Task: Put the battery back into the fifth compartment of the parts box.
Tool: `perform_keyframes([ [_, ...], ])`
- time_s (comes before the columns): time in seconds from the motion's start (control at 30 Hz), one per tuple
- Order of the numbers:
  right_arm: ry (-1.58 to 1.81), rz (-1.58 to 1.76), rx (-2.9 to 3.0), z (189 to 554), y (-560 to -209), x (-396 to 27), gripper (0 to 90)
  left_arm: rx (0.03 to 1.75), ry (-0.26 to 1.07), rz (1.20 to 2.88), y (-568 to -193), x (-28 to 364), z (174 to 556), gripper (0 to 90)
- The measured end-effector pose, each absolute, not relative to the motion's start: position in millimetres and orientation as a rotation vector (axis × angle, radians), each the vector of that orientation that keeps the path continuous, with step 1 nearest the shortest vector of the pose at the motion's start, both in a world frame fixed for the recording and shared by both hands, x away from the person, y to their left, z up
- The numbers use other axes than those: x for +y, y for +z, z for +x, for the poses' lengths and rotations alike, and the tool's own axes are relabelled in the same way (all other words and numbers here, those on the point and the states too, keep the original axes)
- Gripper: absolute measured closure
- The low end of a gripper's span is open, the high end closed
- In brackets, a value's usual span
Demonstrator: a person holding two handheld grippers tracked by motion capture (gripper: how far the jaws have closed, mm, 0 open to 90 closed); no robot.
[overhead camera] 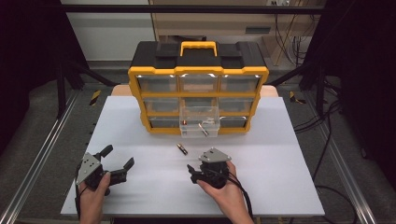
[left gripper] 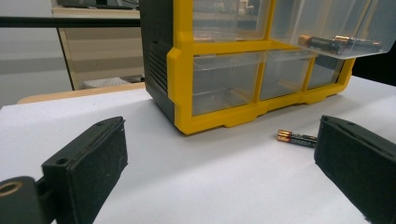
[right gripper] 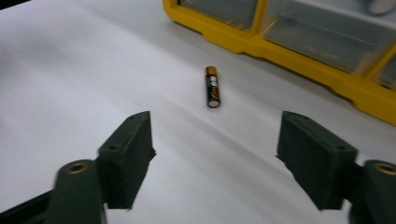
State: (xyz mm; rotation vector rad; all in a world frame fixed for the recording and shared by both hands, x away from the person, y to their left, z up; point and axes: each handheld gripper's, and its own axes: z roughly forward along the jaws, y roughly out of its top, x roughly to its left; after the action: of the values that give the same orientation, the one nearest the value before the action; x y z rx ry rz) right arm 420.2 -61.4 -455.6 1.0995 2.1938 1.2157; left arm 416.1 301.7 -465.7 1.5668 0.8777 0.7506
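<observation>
Loose battery (overhead camera: 182, 149) lies flat on the white table (overhead camera: 140, 116), alone, just in front of the yellow-and-black drawer cabinet (overhead camera: 198, 88), not touching it. In the right gripper view the battery (right gripper: 213, 87) sits ahead of the jaws, gold end away, well short of the pads. Right gripper (overhead camera: 192, 171) low over the table near the battery, jaws apart, nothing between them. Left gripper (overhead camera: 119, 157) off to the left, well apart from the battery, jaws spread wide and empty; its own view shows the battery (left gripper: 297, 138) far right by the right pad, partly hidden by it.

One clear drawer (overhead camera: 200, 122) is pulled out of the cabinet's bottom row, overhanging the table; two more batteries (overhead camera: 203, 129) lie inside. Other drawers closed, see-through; contents can't be made out.

Table surface plain white, matte, on a metal frame. Room dim at the sides, grey floor, cables (overhead camera: 327, 135) to the right, pale wall and wooden furniture behind the cabinet.
</observation>
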Motion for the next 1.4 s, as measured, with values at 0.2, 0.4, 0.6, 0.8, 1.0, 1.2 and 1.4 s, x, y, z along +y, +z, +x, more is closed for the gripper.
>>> perform_keyframes([
  [0.2, 1.212, 1.048, 2.238, 433.9, -466.7, -31.2, 42.1, 0.888, 0.74, 1.567, -467.7, 301.8, 420.3, 2.9],
  [0.4, 1.149, 1.002, 2.248, 454.0, -481.0, -9.6, 53.1, 0.856, 0.75, 1.585, -465.7, 296.8, 415.5, 2.9],
  [0.6, 1.113, 1.008, 2.249, 472.3, -487.8, -4.0, 56.8, 0.86, 0.752, 1.587, -466.0, 297.8, 417.2, 2.9],
  [0.8, 1.08, 1.003, 2.238, 480.4, -493.9, -2.0, 58.6, 0.86, 0.751, 1.587, -466.2, 297.9, 417.8, 2.9],
  [1.0, 1.086, 1.027, 2.229, 485.7, -496.7, -2.5, 60.0, 0.858, 0.749, 1.588, -466.2, 297.4, 417.9, 2.9],
  [1.2, 1.084, 1.029, 2.233, 489.1, -498.2, -0.8, 62.1, 0.859, 0.75, 1.587, -465.9, 298.1, 417.8, 2.9],
  [1.4, 1.072, 1.056, 2.265, 490.6, -502.5, 1.1, 67.3, 0.86, 0.747, 1.585, -465.8, 298.4, 417.9, 2.9],
])
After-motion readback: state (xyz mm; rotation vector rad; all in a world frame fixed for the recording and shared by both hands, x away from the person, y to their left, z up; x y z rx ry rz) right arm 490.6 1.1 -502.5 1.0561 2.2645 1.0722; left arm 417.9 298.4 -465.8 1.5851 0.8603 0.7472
